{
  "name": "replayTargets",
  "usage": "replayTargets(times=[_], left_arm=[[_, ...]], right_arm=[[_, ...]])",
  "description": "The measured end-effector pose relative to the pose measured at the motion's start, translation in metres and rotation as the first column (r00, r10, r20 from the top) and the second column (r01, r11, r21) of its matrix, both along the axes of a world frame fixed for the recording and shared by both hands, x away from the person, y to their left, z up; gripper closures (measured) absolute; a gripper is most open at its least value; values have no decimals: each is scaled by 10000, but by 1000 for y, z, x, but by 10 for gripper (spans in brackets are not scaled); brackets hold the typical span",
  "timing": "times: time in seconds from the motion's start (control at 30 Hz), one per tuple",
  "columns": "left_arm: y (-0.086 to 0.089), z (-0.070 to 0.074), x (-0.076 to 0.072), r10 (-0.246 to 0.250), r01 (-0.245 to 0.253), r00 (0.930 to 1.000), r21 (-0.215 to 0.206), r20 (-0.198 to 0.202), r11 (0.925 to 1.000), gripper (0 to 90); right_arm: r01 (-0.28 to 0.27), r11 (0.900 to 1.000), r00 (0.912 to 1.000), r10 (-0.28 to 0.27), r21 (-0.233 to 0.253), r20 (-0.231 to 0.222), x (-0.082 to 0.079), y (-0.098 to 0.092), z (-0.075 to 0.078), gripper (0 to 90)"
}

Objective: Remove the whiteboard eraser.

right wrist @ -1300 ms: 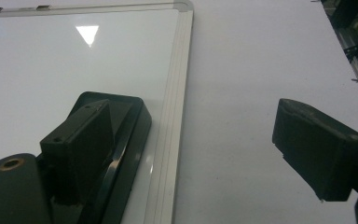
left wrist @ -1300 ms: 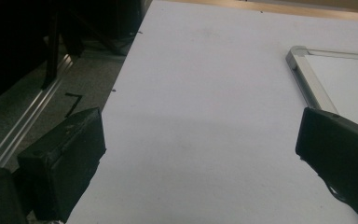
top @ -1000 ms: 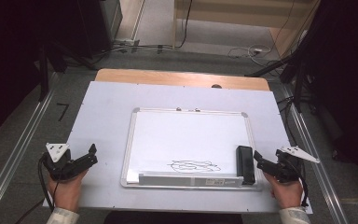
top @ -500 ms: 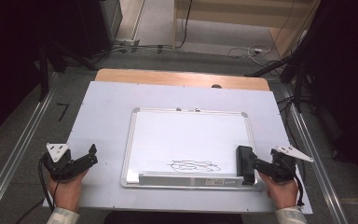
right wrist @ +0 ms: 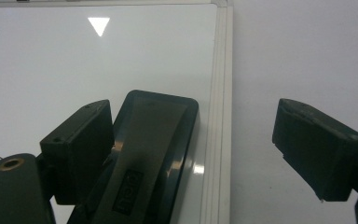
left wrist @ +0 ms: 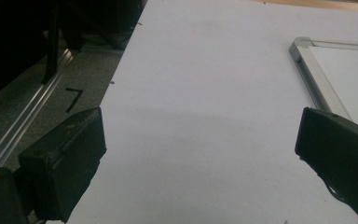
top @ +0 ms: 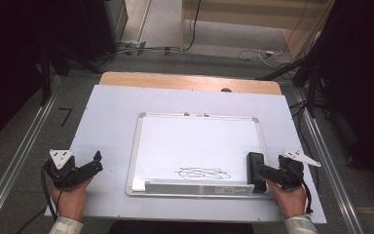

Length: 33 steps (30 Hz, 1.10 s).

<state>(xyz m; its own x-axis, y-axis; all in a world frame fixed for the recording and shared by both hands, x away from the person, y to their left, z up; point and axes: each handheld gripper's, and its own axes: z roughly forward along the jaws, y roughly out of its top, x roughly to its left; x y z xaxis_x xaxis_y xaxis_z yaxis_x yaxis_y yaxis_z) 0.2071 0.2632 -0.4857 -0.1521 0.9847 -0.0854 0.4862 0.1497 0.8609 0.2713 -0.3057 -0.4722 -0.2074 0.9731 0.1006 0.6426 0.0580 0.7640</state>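
One whiteboard (top: 197, 146) lies flat in the middle of the high view on the white worktop (top: 107, 112), with one black scribble (top: 202, 172) near its lower edge and one tray (top: 199, 187) running along that edge. One black eraser (top: 254, 171) sits at the lower right of the board, just inside the frame, to the right of the scribble. Two hand-held grippers are in play. The right hand-held gripper (top: 262, 173), at the lower right of the high view, has its jaws wide apart and reaching around the eraser; one jaw lies against the eraser's left side while the other stands well clear over bare worktop beyond the board's frame, so it grips nothing. The left hand-held gripper (top: 96, 161), at the lower left, rests on the worktop well apart from the board, jaws wide open and empty. The right gripper view shows what the high view cannot: the eraser (right wrist: 144, 154) has a grey strip down its back with a small label, too blurred to read, and a bright three-cornered reflection (right wrist: 98, 24) sits on the board at the upper left of the frame. The left gripper view shows one corner of the board's metal frame (left wrist: 307, 60) at the upper right, and a dark mark on the floor (left wrist: 73, 99) at the left. The tray holds nothing that can be made out.
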Motion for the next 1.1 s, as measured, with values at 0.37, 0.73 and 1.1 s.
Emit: replayTargets(times=[0.37,0.73,1.1], left_arm=[[0,-1,0,-3,3,10000,-49,-89,10000,28],[1,-1,0,21,-22,10000,-53,-78,10000,30],[2,-1,0,124,-124,9999,-179,2,9998,34]], right_arm=[[-255,9993,9990,244,-286,-381,6,16,-4,129],[-534,9946,9949,454,-886,-906,11,28,-11,227],[-799,9918,9931,707,-997,-932,11,29,-9,387]])
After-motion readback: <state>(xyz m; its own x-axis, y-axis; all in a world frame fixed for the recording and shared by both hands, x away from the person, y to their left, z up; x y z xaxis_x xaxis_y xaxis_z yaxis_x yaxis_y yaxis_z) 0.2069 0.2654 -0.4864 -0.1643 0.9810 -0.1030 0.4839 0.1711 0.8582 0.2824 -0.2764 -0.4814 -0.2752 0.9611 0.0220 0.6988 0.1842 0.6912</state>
